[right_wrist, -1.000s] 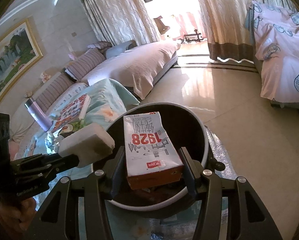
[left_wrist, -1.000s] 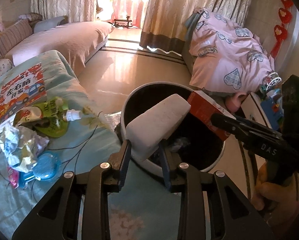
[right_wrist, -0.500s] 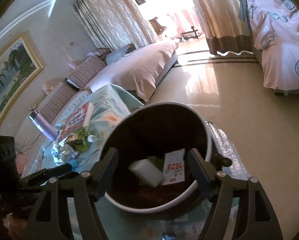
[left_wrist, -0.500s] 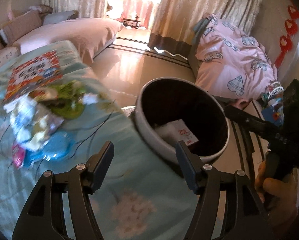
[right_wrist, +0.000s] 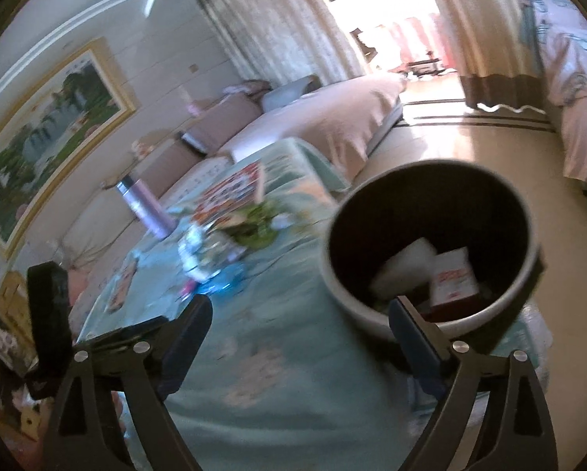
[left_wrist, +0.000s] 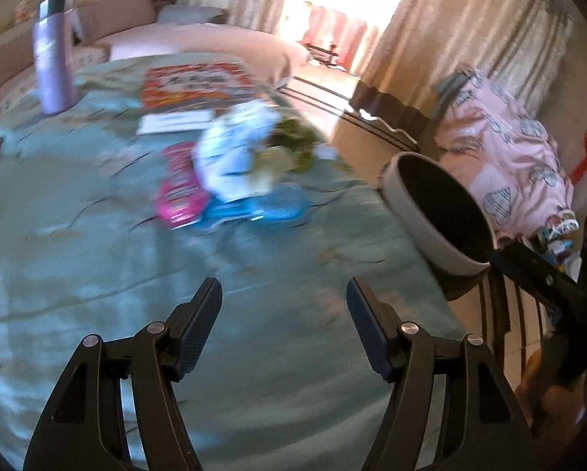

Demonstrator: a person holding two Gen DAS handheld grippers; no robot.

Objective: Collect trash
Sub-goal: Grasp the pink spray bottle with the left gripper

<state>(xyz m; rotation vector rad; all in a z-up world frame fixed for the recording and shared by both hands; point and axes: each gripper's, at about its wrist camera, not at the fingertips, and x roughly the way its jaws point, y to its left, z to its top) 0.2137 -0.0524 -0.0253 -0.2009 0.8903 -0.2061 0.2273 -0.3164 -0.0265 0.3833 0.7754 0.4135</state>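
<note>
**Trash half collected, pile still on the table**

Trash bin (right_wrist: 431,316) beside the teal table (left_wrist: 254,353) already holding a white block (right_wrist: 405,271) and a red carton (right_wrist: 454,278). Left on the cloth: a blurred heap of wrappers (left_wrist: 234,165), well ahead of the left gripper (left_wrist: 283,310). Both left and right gripper (right_wrist: 297,329) spread wide, carrying nothing. Bin just right of the left tool, directly ahead of the right.

Teal floral table cover (left_wrist: 97,259), grey bin (right_wrist: 431,314) with black inside, lilac bottle (left_wrist: 53,55), pink packet (left_wrist: 179,188), red-orange book (left_wrist: 195,86), pink heart-print quilt (left_wrist: 505,157).
</note>
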